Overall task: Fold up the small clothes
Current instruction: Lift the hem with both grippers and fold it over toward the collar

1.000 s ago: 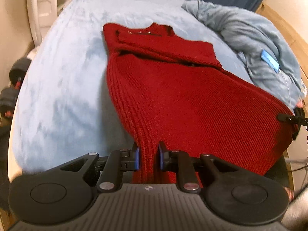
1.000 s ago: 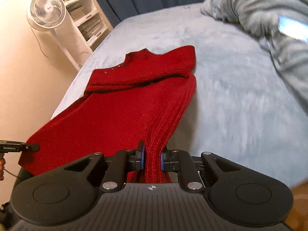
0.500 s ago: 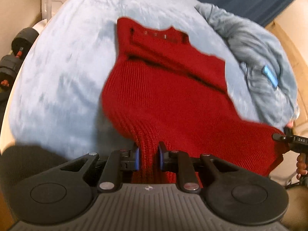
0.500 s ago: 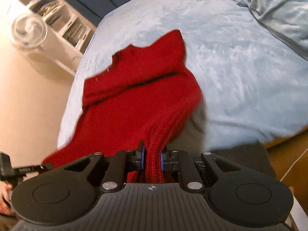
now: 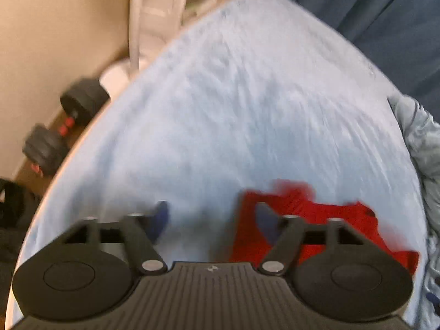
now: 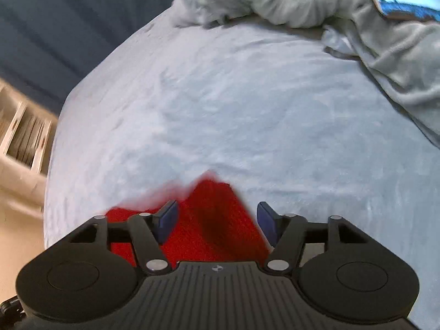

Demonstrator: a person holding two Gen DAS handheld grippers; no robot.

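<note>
Both sets of jaws have just been opening: a second ago each was clenched on a bottom corner of the red sweater (image 6: 209, 220), and now the left gripper (image 5: 210, 221) and the right gripper (image 6: 217, 221) stand released, with nothing pressed between the pads. The sweater now lies bunched low on the bed (image 5: 247, 96); in the left view it sits under and beyond the right-hand jaw, with bare sheet between the jaws, and in the right view it lies between and below the jaws, spreading out past the left-hand one. Since it earlier stretched long toward the far end of the bed, the hem seems to have been carried up over the body and dropped, so one fold looks made, though blur hides how neatly the edges meet. Ahead of both jaws the sheet is open and flat; the bed's edge curves off to the outer side of the left jaws, above the dumbbell (image 5: 66, 126), and a crumpled grey blanket (image 6: 357, 27) crowds the far side beyond the right jaws
</note>
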